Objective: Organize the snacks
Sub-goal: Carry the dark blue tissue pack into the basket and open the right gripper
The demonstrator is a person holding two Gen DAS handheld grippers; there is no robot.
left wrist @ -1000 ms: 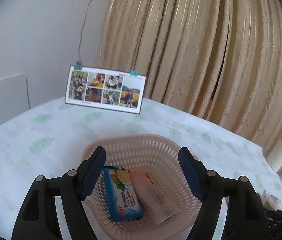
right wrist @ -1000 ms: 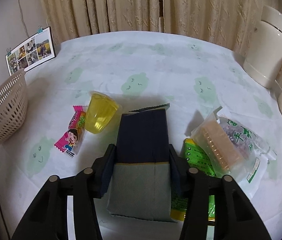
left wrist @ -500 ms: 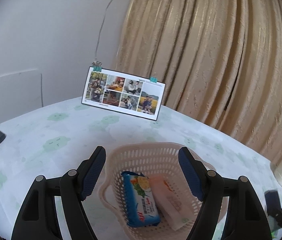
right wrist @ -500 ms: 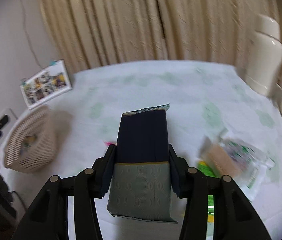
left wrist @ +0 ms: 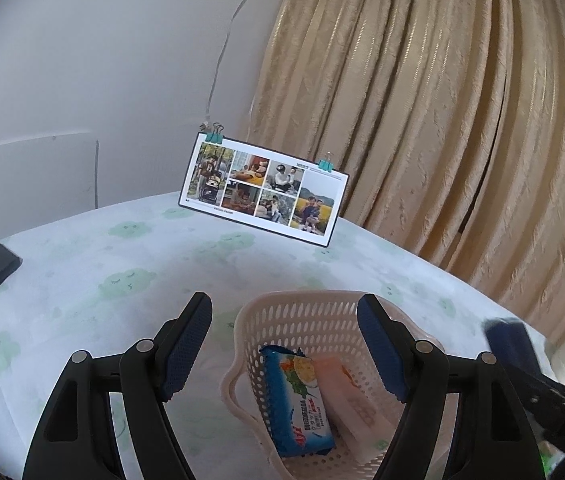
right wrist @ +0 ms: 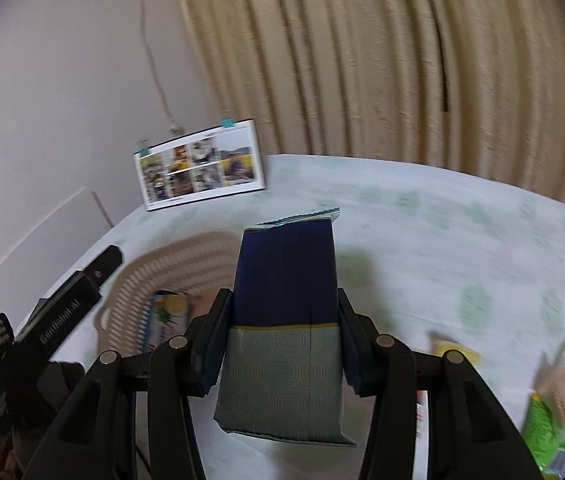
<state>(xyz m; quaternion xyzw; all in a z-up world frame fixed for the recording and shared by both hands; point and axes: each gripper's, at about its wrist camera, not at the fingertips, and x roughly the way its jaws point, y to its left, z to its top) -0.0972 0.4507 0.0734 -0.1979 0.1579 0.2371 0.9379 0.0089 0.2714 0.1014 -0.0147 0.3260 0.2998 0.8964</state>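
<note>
The desk (right wrist: 422, 216) is carrying the basket (left wrist: 306, 320), where a blue packet (left wrist: 300, 396) and a pale packet (left wrist: 352, 396) are already lying. The right gripper (right wrist: 278, 344) is clamping a navy pouch (right wrist: 286, 280) above the desk beside the basket; it should be centred over the free side before releasing. The left gripper (left wrist: 284, 350) is gaping wide, empty, above the basket.
</note>
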